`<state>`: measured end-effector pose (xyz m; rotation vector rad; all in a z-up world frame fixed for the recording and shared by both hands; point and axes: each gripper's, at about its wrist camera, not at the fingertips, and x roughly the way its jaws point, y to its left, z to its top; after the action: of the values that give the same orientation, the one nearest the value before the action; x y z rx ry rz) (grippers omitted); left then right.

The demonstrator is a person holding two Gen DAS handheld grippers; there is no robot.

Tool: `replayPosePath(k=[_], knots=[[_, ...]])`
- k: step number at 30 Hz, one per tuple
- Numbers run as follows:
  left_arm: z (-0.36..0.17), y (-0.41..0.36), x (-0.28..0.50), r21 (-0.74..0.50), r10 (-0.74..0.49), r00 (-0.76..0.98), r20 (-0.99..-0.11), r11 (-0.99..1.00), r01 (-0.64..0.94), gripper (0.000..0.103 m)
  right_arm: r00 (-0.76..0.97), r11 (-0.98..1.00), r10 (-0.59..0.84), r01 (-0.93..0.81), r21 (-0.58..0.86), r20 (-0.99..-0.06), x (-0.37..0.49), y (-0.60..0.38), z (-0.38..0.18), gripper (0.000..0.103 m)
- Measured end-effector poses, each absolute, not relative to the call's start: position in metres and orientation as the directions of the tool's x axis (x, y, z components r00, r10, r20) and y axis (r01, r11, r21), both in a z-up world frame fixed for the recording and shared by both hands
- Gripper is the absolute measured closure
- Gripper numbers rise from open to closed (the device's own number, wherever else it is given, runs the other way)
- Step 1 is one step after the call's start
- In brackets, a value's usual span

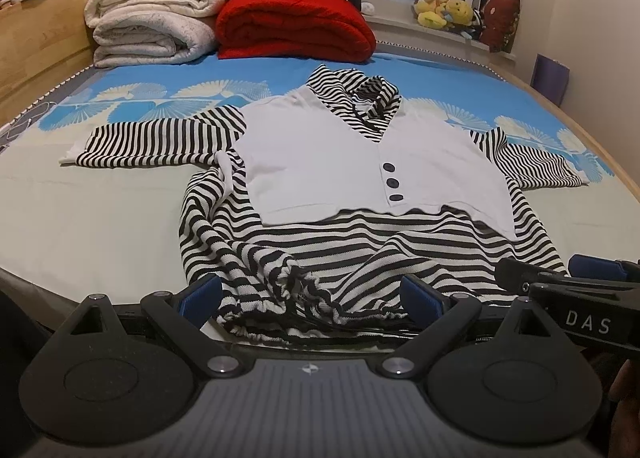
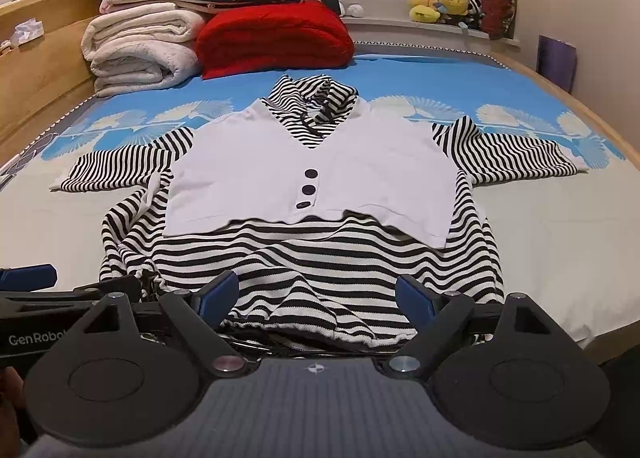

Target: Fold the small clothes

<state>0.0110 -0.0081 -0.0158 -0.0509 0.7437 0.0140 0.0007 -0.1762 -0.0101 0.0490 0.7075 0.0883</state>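
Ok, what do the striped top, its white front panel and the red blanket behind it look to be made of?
Striped top: soft knit, probably cotton jersey; it bunches in loose folds at the gathered hem. White front panel: a smoother, matte, flatter-lying fabric, maybe a denser knit, with three dark buttons that look plastic. Red blanket: thick, textured, possibly fleece or chunky knit; hard to tell from here.

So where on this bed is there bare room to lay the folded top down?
Bare sheet lies left of the striped top, below its left sleeve; another patch lies right of it, under the right sleeve. The head end is crowded with white blankets and a red blanket.
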Motion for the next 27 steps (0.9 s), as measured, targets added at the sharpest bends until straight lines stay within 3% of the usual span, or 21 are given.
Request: replayPosePath(k=[27], knots=[[-0.0209, -0.0078, 0.0119, -0.038, -0.001, 0.725, -0.689, 0.999, -0.035, 0.006, 0.749, 0.996, 0.086, -0.068, 0.053, -0.657, 0.0018, -0.1735, -0.0131, 0.016]])
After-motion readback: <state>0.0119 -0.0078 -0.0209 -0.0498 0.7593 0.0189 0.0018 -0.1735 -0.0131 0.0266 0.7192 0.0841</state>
